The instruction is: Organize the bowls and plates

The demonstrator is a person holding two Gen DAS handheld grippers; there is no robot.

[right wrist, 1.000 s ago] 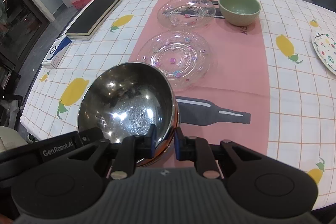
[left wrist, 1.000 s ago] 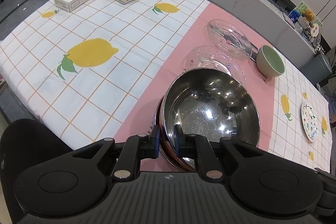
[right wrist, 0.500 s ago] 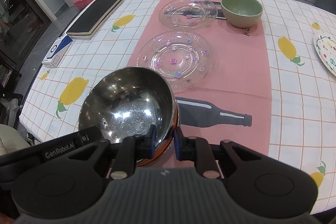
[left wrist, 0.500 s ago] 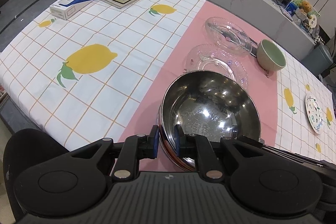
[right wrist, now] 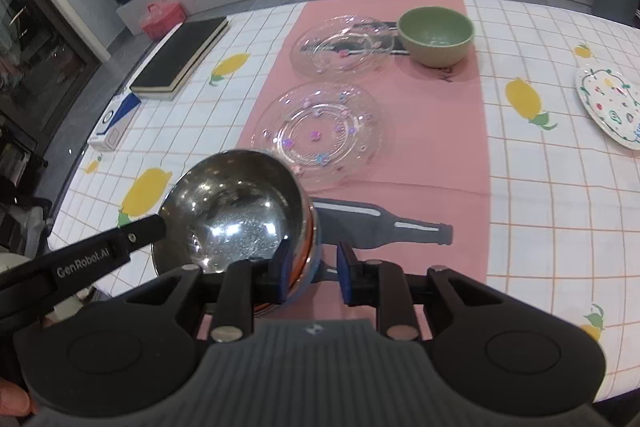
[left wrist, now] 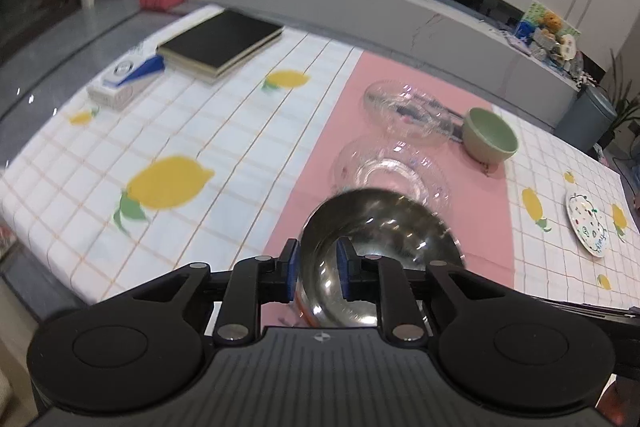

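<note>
We've got the steel bowl [right wrist: 236,215] sitting at the near end of the pink runner [right wrist: 432,131], and both grippers are letting it go: the left gripper [left wrist: 318,269] has its jaws opening with the bowl's near rim between them, and the right gripper [right wrist: 310,269] is opening too, one pad beside the rim and a clear gap at the other. We judge this bowl placed, but plenty is left. The two clear glass plates [right wrist: 320,131] [right wrist: 342,45] lie apart, unstacked, along the runner; the green bowl [right wrist: 436,35] stands just beside the far one; the painted plate [right wrist: 610,105] sits well apart at the right edge of the lemon-print tablecloth [left wrist: 132,155].
</note>
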